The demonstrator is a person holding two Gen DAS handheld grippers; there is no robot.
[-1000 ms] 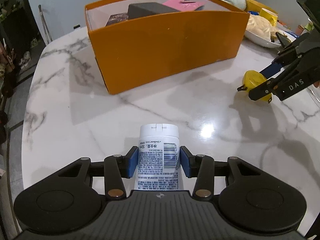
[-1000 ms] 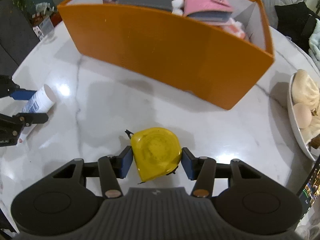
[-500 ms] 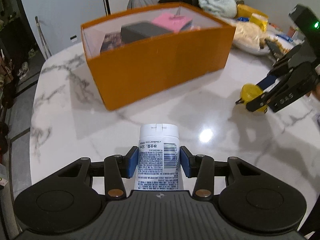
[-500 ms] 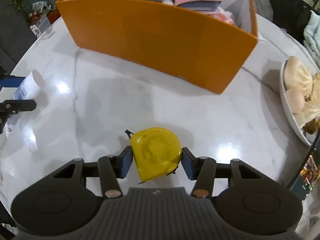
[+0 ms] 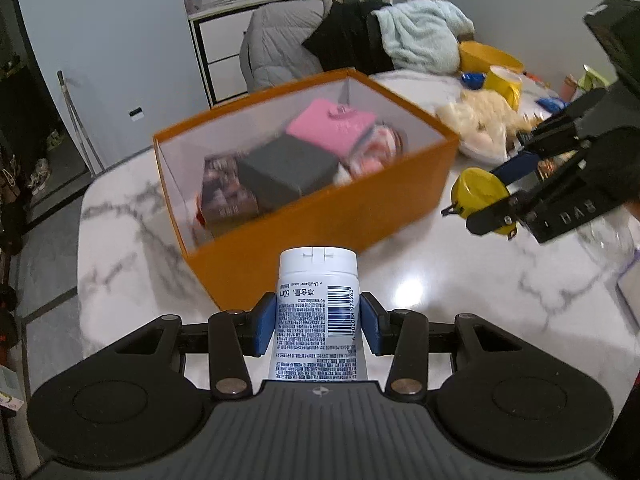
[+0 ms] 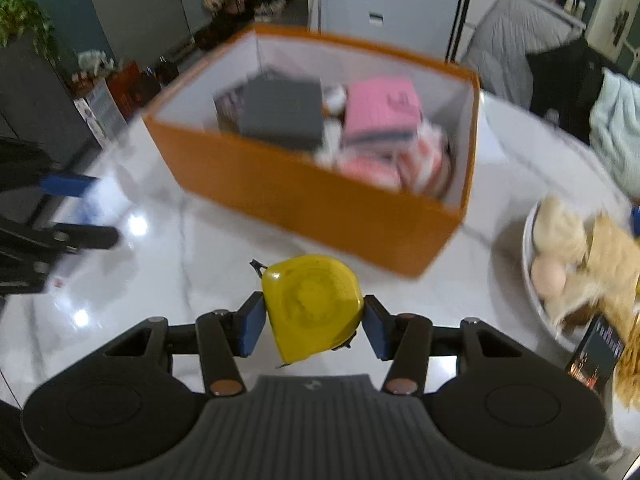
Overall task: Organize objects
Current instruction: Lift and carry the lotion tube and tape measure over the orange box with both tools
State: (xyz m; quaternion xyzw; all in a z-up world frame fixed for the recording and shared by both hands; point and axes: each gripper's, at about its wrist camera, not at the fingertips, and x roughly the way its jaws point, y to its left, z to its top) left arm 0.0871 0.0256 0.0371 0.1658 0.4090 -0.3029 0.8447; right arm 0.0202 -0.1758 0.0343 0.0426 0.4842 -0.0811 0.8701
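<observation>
The left gripper (image 5: pixel 318 322) was clamped on a white tube (image 5: pixel 316 312), its blue pads pressing the printed body just below the flat cap, cap pointing forward. The tube hung in the air above the marble tabletop (image 5: pixel 460 292), short of the near wall of the orange box (image 5: pixel 320 216). It looked light, and its soft plastic body probably gave a little under the pads; a hold near the stiffer cap end seemed safest against slipping. It was white, with a barcode and dense small print.

The right gripper (image 6: pixel 312 322) was closed on a yellow tape measure (image 6: pixel 314 306), pads on its two opposite sides, also held off the tabletop in front of the box. Its hard, glossy, rounded shell probably made it heavier and more slippery than the tube, so a grip across the widest part suited it. A small dark tab stuck out at its upper left.

The box sat toward the far side of the tabletop, already holding a grey case (image 6: pixel 282 116) and a pink wallet (image 6: pixel 382 110).
</observation>
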